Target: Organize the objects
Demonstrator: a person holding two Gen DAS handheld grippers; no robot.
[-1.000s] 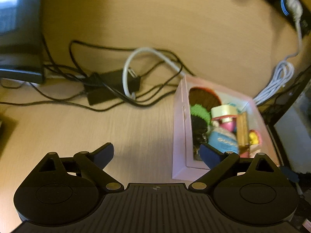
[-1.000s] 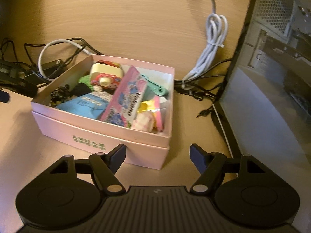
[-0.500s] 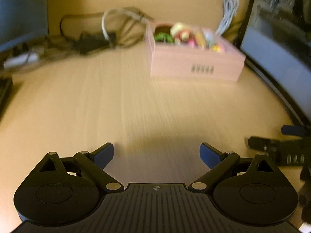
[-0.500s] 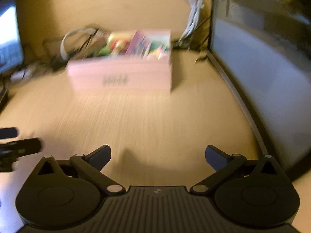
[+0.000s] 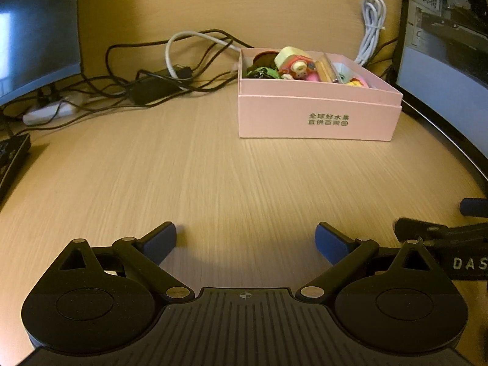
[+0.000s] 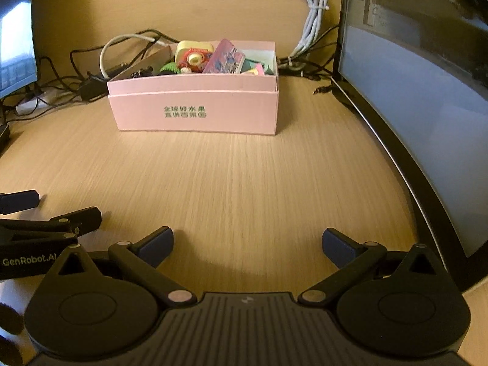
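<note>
A pink cardboard box (image 5: 317,119) (image 6: 195,113) stands at the back of the wooden desk, filled with several small items: a pink-and-cream toy camera (image 5: 294,62) (image 6: 193,56), a pink printed packet (image 6: 224,61), green and black bits. My left gripper (image 5: 245,241) is open and empty, low over the desk, well in front of the box. My right gripper (image 6: 247,242) is open and empty, beside the left one. Each gripper's side shows in the other's view.
Tangled black and white cables with a power brick (image 5: 152,88) lie at the back left. A coiled white cable (image 6: 314,15) hangs at the back. A monitor (image 6: 411,91) stands on the right, another screen (image 5: 33,45) on the left. A dark device (image 5: 12,158) sits at the left edge.
Both grippers have pulled back from above the box to low over the desk near the front edge. The box now sits far ahead. Both stayed open and empty.
</note>
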